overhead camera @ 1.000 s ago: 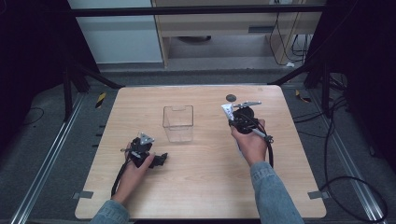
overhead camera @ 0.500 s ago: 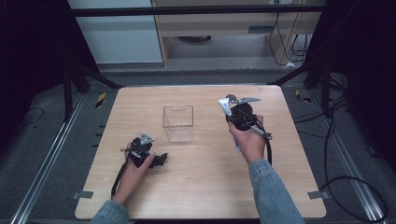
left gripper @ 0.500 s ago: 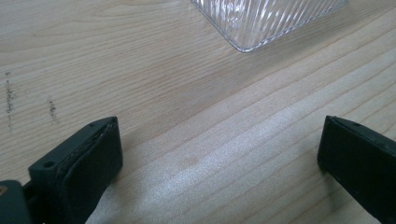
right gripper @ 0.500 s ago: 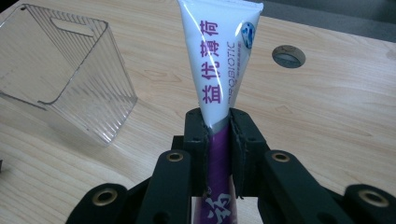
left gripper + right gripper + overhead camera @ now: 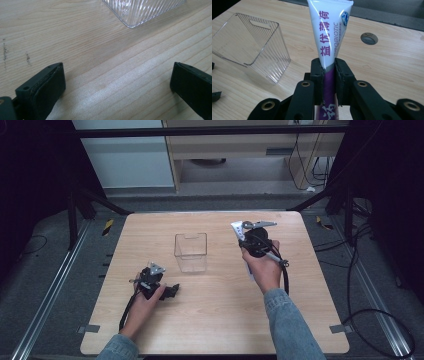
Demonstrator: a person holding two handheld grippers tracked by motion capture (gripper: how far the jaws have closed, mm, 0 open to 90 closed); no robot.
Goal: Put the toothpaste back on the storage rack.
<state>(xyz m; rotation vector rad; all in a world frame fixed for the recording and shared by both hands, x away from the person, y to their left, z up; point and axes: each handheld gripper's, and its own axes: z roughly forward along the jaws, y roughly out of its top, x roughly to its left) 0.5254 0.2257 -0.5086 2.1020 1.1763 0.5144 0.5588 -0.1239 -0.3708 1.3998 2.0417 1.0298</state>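
White and purple, the tube (image 5: 329, 37) stands clamped between the jaws of the right tongs (image 5: 329, 75), held near its lower part with its flat crimped end pointing up and away. In the high view the right tongs (image 5: 248, 234) are raised over the right half of the worktop (image 5: 215, 320), with the tube (image 5: 238, 231) showing at their tip, to the right of the clear bin (image 5: 191, 251) and apart from it. The bin (image 5: 249, 42) stands upright with its mouth open to the top; it looks empty, though its ribbed walls blur the inside a little.

The left tongs (image 5: 167, 291) rest low on the worktop, below and left of the bin, with the hand (image 5: 145, 302) behind them. Their jaws stand wide apart with nothing between them, only bare wood (image 5: 107, 82) and a corner of the bin (image 5: 140, 12) ahead.

A small round disc (image 5: 369, 38) lies on the far side of the worktop, beyond the tube.

As I judge it, the step in hand is the carry: the tube is lifted and due to go into the bin. The next move calls for swinging the right tongs leftward until the tube is over the bin's mouth, tipping it to clear the rim, lowering, then letting the jaws part. The thin walls may shift if knocked.
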